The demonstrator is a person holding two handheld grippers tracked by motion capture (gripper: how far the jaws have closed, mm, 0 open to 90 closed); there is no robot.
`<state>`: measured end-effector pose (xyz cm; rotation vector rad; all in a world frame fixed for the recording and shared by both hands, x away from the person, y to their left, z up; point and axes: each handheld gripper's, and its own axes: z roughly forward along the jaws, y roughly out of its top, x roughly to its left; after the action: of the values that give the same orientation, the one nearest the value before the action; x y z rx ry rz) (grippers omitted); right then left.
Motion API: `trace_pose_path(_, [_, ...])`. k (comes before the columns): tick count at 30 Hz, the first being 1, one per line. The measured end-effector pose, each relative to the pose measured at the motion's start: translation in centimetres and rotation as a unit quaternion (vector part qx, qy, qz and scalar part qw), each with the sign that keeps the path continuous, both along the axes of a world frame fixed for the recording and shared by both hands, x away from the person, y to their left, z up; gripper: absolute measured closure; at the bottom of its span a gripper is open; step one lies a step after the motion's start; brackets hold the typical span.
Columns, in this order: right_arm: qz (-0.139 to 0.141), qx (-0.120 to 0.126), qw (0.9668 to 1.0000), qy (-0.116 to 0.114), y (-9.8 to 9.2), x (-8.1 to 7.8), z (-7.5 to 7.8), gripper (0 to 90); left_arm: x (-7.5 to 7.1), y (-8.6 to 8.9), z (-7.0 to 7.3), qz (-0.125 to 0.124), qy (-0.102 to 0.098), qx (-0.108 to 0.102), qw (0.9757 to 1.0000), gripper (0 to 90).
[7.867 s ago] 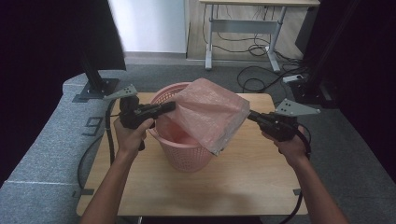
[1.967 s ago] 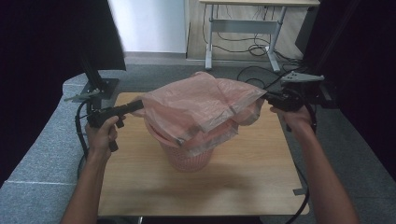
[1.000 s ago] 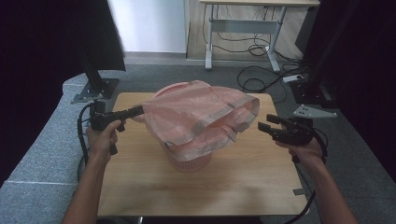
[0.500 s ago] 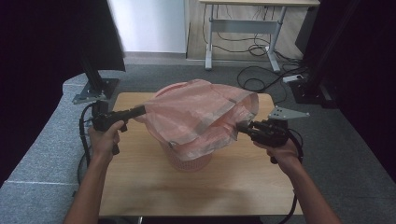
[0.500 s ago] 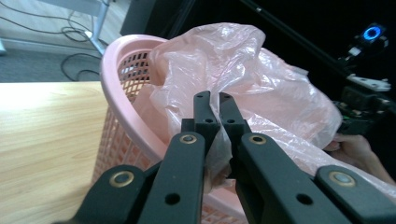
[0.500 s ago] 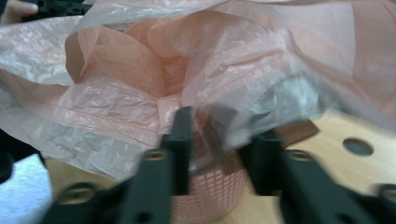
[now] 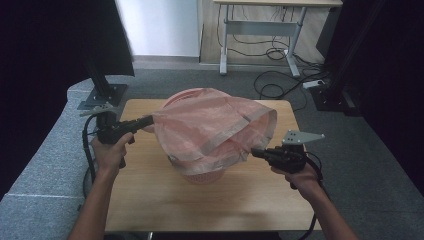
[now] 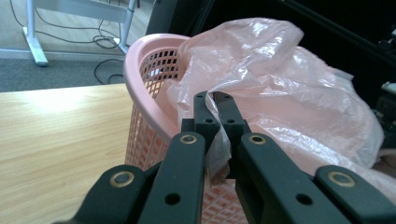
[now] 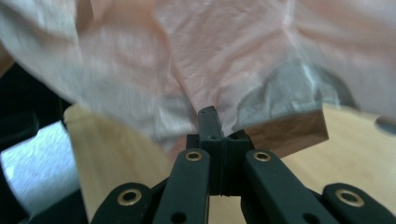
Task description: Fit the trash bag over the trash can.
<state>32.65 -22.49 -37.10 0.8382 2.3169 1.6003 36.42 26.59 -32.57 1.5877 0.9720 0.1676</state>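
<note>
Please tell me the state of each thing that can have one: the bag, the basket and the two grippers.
Plastic bag: draped over the basket, stretched between both grippers.
Basket: upright on the table, mostly covered.
Left gripper: shut on the bag's edge.
Right gripper: jaws just closed, shut on the bag.

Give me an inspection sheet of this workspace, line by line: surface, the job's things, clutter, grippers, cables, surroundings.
Surface: wooden table, bare around the basket.
Job's things: pink mesh basket upright mid-table; pink plastic bag draped over its top, mouth facing the person's right.
Clutter: nothing seen.
Grippers: left gripper shut on the bag's edge; right gripper has just been closing, jaws now together with bag film at the tips.
Cables: black gripper cable loops off the left table edge; floor cables behind.
Surroundings: grey carpet, white-legged desk, dark stand.
</note>
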Motion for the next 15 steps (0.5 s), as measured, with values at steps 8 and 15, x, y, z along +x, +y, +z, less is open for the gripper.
trace_pose_path(8, [0.016,-0.004,0.9992,0.037,0.4,-0.1,-3.7,89.5,-0.1,0.0,-0.6,-0.004,0.004,0.001,1.0,89.0])
trace_pose_path(15, [0.024,-0.013,0.9986,0.046,1.5,-0.4,-6.0,89.5,-0.2,-0.2,-0.7,-0.008,0.003,0.004,1.0,88.9])
